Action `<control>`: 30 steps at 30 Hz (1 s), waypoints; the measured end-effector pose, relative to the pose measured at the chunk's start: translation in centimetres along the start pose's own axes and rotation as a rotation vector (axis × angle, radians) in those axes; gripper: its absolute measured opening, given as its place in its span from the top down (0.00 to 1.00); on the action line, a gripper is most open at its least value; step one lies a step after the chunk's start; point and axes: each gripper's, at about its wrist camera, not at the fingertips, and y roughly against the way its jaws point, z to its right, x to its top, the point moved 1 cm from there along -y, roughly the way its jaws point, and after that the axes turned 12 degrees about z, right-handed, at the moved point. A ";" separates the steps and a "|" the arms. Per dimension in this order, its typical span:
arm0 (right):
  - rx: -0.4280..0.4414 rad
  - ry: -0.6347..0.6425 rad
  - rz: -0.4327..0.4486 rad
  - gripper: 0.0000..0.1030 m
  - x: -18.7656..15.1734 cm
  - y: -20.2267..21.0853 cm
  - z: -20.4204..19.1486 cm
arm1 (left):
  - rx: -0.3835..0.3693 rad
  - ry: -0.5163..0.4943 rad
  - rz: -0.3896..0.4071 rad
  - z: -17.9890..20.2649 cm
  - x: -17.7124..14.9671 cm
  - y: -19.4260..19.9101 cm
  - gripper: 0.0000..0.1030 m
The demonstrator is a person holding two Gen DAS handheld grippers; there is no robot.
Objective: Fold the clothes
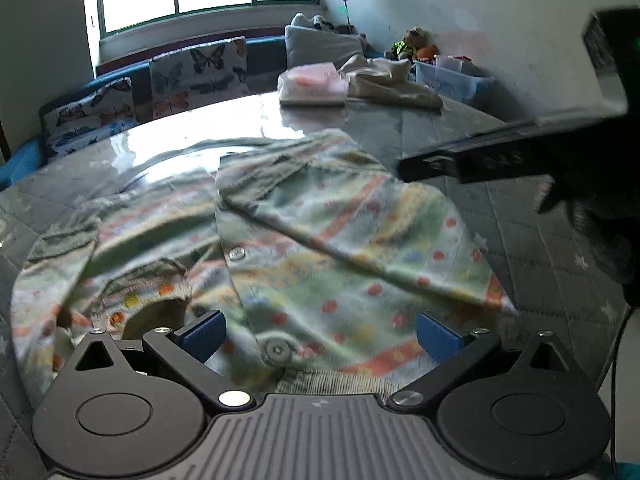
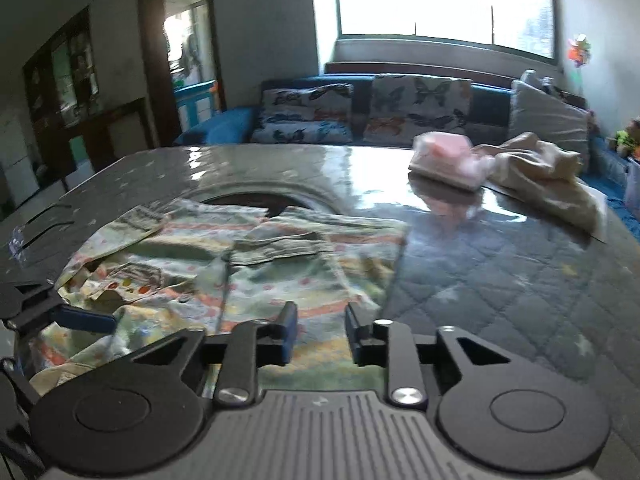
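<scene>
**Patterned shirt spread on the table, both tongs above it**

I see the patterned shirt [image 1: 320, 248] lying flat on the quilted table [image 1: 540, 240], one sleeve folded across its front. My left gripper [image 1: 320, 334] hangs over the collar end, jaws spread wide, gripping nothing. My right gripper [image 2: 320, 334] sits over the shirt's edge, jaws narrowly parted, empty. Folded pink cloth [image 2: 444, 156] and a beige garment [image 2: 544, 176] lie well apart at the far side.
</scene>
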 end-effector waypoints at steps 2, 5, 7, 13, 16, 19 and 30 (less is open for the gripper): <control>0.028 0.025 -0.015 0.63 0.2 -1.1 -1.0 | -0.009 0.015 -0.008 -0.2 -0.4 -0.1 0.00; 0.065 0.057 -0.041 0.63 0.6 -3.1 -2.5 | -0.016 0.014 -0.001 -0.4 -1.0 0.0 0.00; 0.083 0.075 -0.059 0.62 0.8 -4.4 -3.3 | -0.017 0.001 0.010 -0.3 -1.3 0.2 0.00; 0.109 0.118 -0.103 0.62 1.1 -8.5 -5.4 | -0.036 0.016 0.035 -0.7 -1.6 0.4 0.00; 0.106 0.126 -0.119 0.63 1.0 -10.0 -5.9 | -0.039 0.016 0.041 -0.8 -1.6 0.4 0.00; 0.093 0.131 -0.130 0.64 0.8 -11.0 -6.3 | -0.038 0.004 0.046 -0.6 -1.7 0.4 0.00; 0.056 0.142 -0.117 0.92 0.5 -12.1 -6.4 | -0.027 -0.013 0.052 -0.4 -1.8 0.3 0.00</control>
